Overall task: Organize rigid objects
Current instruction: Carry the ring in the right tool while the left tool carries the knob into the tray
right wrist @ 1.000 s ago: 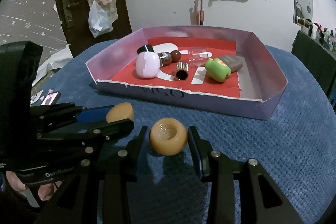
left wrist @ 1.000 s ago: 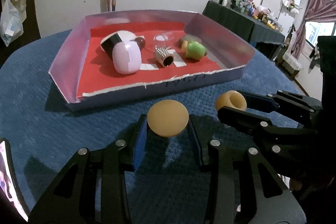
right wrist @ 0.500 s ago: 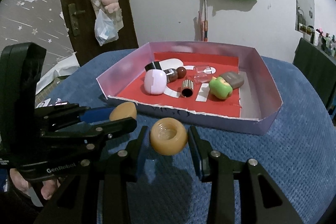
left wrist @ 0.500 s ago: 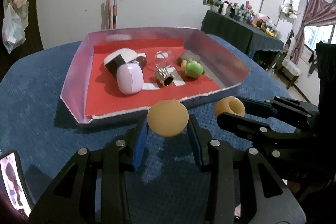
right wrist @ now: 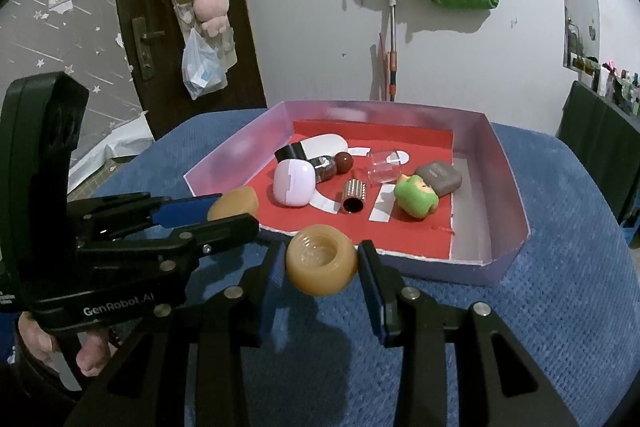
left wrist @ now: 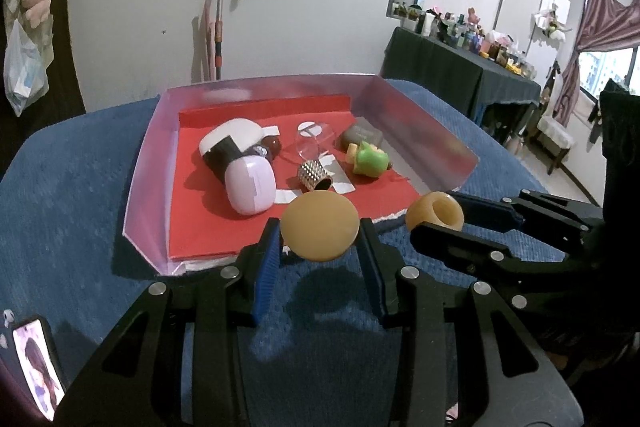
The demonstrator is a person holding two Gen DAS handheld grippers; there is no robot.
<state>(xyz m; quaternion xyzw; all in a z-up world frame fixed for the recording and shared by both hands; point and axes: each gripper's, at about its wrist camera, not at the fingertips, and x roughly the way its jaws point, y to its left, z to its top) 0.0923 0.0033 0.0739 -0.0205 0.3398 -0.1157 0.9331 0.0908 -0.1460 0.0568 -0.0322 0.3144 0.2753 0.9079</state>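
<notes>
- I see left gripper (left wrist: 320, 255) clamped on a tan dome cap (left wrist: 319, 225), pads pressing both its sides, held in the air above the blue cloth (left wrist: 80, 211), just short of the near wall of the pink tray (left wrist: 144, 187)
- I see right gripper (right wrist: 322, 267) clamped on a tan hollow ring piece (right wrist: 321, 260), open cavity facing the camera, also off the cloth and just short of the tray's near wall
- Both grippers sit side by side in front of the tray; in the left wrist view the right one comes in from the right edge with the ring piece at its tip
- Tray has a red liner (left wrist: 192, 227) and rests on the cloth
- In the tray, left part: lilac case (left wrist: 250, 187), with a white and black case (left wrist: 230, 143) right behind it, touching or nearly so
- A dark red ball (right wrist: 344, 162) just beside those two
- Tray centre: studded metal tube (right wrist: 355, 195) lying on its side, open end toward me; clear cup (right wrist: 382, 167) behind it
- Tray right part: green figure (right wrist: 416, 197), grey-brown case (right wrist: 438, 178) against it
- Phone (left wrist: 38, 367) lies on the cloth, well to the left of the tray
- A hand (right wrist: 60, 347) grips the left gripper's handle
</notes>
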